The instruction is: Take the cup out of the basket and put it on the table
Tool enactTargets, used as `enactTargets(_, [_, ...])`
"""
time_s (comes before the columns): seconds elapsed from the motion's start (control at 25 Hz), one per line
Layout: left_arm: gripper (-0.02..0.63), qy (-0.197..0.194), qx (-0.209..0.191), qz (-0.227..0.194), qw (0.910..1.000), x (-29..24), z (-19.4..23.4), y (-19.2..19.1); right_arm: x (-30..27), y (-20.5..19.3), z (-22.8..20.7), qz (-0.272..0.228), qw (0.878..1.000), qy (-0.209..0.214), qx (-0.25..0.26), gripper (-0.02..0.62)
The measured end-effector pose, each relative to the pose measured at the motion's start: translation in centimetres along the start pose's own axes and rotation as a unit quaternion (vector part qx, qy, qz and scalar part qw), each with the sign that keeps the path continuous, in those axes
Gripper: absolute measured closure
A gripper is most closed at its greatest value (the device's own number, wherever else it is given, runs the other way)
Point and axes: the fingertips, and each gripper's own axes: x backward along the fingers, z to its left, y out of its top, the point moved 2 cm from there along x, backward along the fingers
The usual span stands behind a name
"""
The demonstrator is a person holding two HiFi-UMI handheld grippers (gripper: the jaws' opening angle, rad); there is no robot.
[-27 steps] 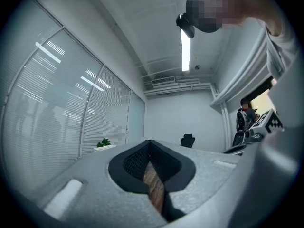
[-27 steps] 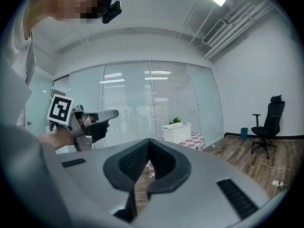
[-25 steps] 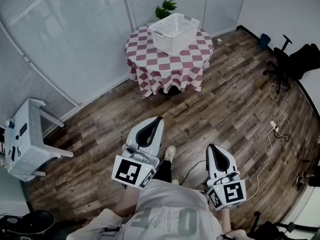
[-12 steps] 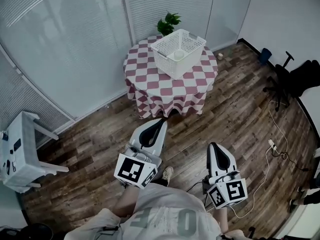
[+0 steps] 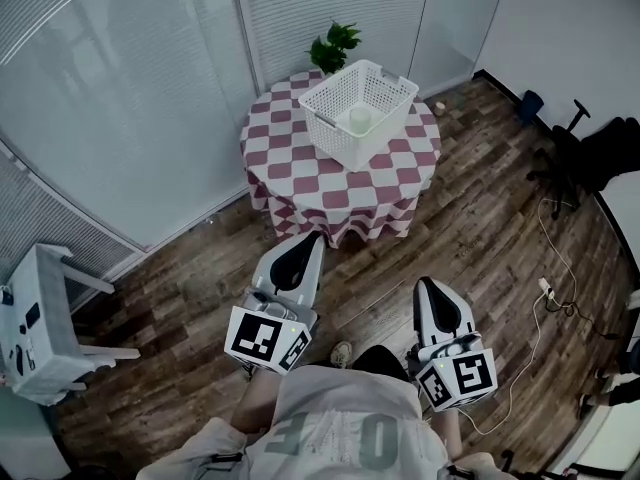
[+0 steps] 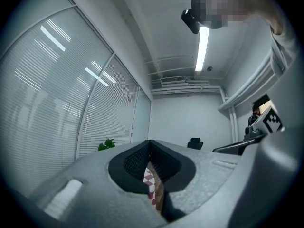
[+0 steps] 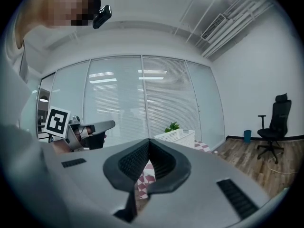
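White basket (image 5: 372,105), red-white checked tablecloth (image 5: 300,158)

Cup (image 5: 360,119) half-hidden inside basket (image 5: 388,126) (only 1 pale top shows).

One basket (image 5: 392,118), one cup (image 5: 360,120), one table (image 5: 300,163), one plant (image 5: 333,46), one office chair (image 5: 590,153).

- The left gripper (image 6: 150,143) is seen with its jaws closed tip to tip.
- A checkered tablecloth (image 6: 150,179) is glimpsed behind them.
- A plant (image 6: 106,144) is seen beside the blinds (image 6: 57,103).
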Motion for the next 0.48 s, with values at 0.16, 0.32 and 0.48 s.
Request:
enactTargets(0.16, [0.601,0.0,0.005,-0.001,1.0,-1.5,0.9,0.2,-2.0,0.7,-0.6,0.007,1.0,0.004,0.01,0.589])
enactTargets(0.32, [0.601,0.011,0.005,0.007,0.9999,-2.9,1.7,-0.5,-4.7,1.1,-1.5,0.003,1.0,0.019,0.016,0.589])
enactTargets(0.48, [0.601,0.034,0.007,0.015,0.9993,-4.9,2.9,-1.8,-7.6,1.2,-2.8,-0.006,0.999,0.043,0.013,0.589])
